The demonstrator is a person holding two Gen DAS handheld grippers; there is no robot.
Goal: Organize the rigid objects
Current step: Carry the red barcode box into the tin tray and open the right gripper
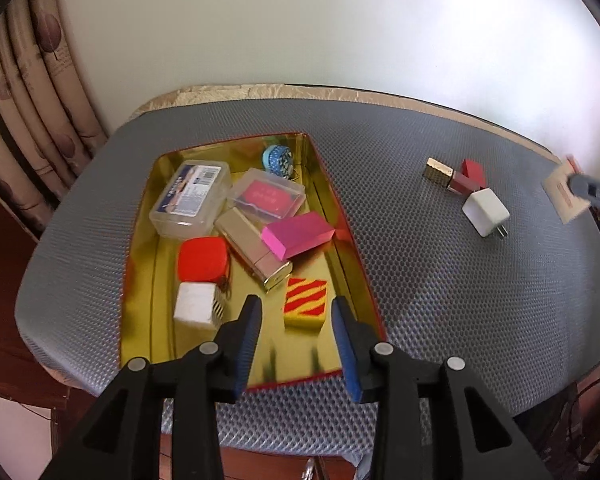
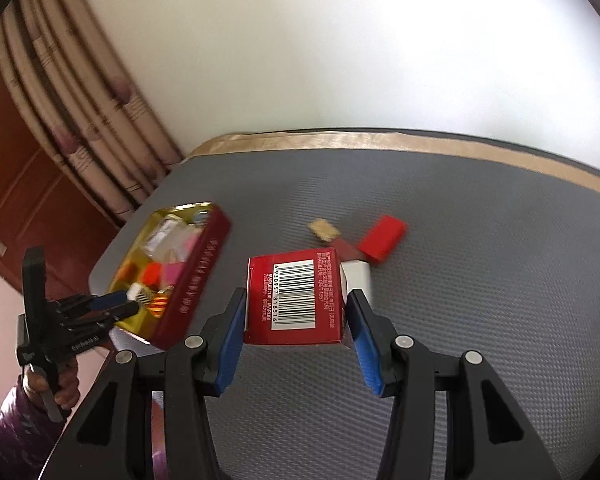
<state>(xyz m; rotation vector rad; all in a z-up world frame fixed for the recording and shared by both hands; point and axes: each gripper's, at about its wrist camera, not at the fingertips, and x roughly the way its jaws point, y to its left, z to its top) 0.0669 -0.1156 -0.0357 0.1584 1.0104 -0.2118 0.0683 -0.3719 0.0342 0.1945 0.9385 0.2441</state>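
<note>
An open red tin [image 1: 140, 240] with a gold lining sits on the grey mat and holds several small items. My left gripper [image 1: 296, 308] hangs open over its near end. A yellow block with red stripes [image 1: 305, 308] lies in the tin between the fingertips, untouched. My right gripper [image 2: 296, 304] is shut on a red box with a barcode [image 2: 296, 296], held above the mat. In the left wrist view that gripper [image 1: 592, 190] shows at the far right with the box's beige face [image 1: 560, 192]. The tin [image 2: 196, 280] lies to its left.
On the mat right of the tin lie a white charger plug [image 1: 486, 212], a gold block [image 1: 438, 172] and a red block [image 1: 472, 172]. Inside the tin are clear plastic cases [image 1: 190, 196], a pink block [image 1: 298, 234] and a red cube [image 1: 202, 258]. A hand [image 2: 60, 388] holds the left gripper.
</note>
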